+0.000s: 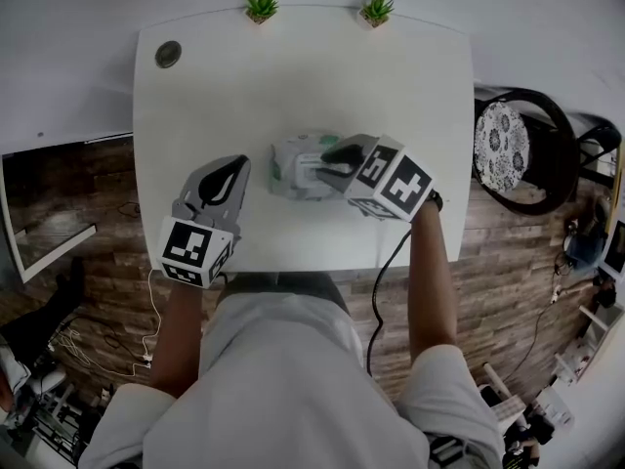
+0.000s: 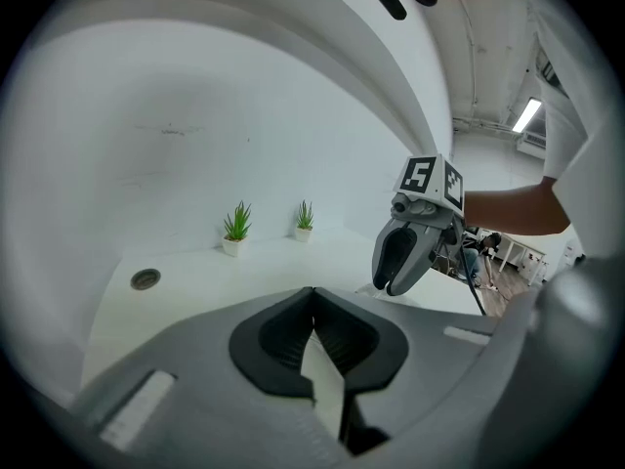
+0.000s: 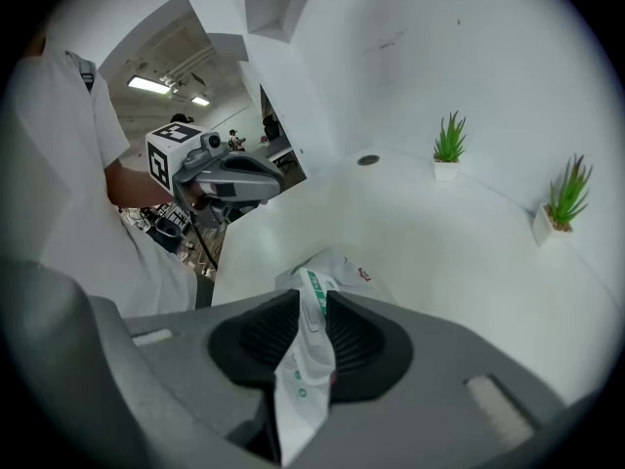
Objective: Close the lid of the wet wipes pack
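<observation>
2 tools are in play, and only 1 is working. The right tool [image 3: 312, 306] has its dark ribbed pads pressed together on a thin fold of the white, green-printed soft plastic wet wipes pack [image 1: 291, 171]. The film runs up between the jaws, and the rest of the pack lies just ahead of the tips on the white round-cornered desk [image 1: 293, 76]. That pinch looks meant to take the pack at its top face, where a lid would sit. I cannot tell whether the pinched piece is the lid itself or only wrapper, so whether the lid is down is unclear.

The left tool [image 2: 312, 296] has its tips touching with nothing between them; the white seen lower in the gap is only desk. It is held over the desk's near edge, off to the pack's side and apart from it, probably to leave the right tool room.

Only the right gripper view shows the film caught in the jaws. The head view hides that under the tool's body, but it alone gives the pack's outline and the spacing of both tools. The left gripper view shows the right tool side-on and angled down, with no clear sight of the pack. Far ahead of both tools stand 2 small green potted plants [image 1: 261, 6] [image 1: 377, 8] and a round grey grommet [image 1: 168, 54].
</observation>
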{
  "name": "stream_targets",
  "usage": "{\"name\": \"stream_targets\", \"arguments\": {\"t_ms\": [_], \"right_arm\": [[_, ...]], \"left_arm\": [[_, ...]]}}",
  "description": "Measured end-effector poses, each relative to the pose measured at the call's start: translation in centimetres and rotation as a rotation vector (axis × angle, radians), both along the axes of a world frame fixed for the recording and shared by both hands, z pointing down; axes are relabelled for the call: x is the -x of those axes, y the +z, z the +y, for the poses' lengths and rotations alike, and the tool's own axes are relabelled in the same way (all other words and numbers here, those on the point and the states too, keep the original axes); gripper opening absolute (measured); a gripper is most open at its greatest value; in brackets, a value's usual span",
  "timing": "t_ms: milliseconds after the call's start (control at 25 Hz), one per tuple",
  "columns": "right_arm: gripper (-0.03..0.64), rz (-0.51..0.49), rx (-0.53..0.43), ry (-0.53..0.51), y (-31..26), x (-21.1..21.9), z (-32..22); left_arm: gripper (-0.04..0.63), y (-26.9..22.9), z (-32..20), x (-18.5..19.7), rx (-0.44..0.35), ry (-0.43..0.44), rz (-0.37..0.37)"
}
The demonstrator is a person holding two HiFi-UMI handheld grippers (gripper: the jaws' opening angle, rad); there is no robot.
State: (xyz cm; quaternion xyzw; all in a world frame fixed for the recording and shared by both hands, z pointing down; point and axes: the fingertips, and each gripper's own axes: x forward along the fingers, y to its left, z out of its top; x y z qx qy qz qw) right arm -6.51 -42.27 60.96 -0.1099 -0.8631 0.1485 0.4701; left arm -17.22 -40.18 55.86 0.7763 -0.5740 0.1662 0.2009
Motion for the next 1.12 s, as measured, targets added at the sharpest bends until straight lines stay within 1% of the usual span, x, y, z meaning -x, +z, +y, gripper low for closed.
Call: {"name": "stream_targets", "arguments": {"t_ms": [200,360,480,720,1000,1120], "right_arm": [[0.092,0.007,0.006,0.026,0.8,-1.2,2.6],[0.092,0.03,-0.06,0.042,2.1,-1.7,3.7],[0.092,0.036,-0.09,0.067,2.9,-1.8,4.0],[0.092,0.04,-0.092,0.107,3.9,-1.9,4.2],[0.092,0.056,-0.093,0.114,4.6,-1.8,4.2],[0.092,0.068,-0.109,0.096,4.8,-1.7,4.2]], "left_arm": [[0.008,-0.2,2.1,-0.3,-0.003,0.008,-0.007],[0.009,-0.2,3.3,-0.3,-0.004,0.012,-0.016],[0.009,-0.1,3.9,-0.5,-0.002,0.02,-0.023],[0.008,-0.1,4.5,-0.5,-0.002,0.021,-0.027],[0.009,0.3,4.6,-0.4,0.004,0.017,-0.022],[0.009,0.4,4.4,-0.4,0.007,0.017,-0.02]]}}
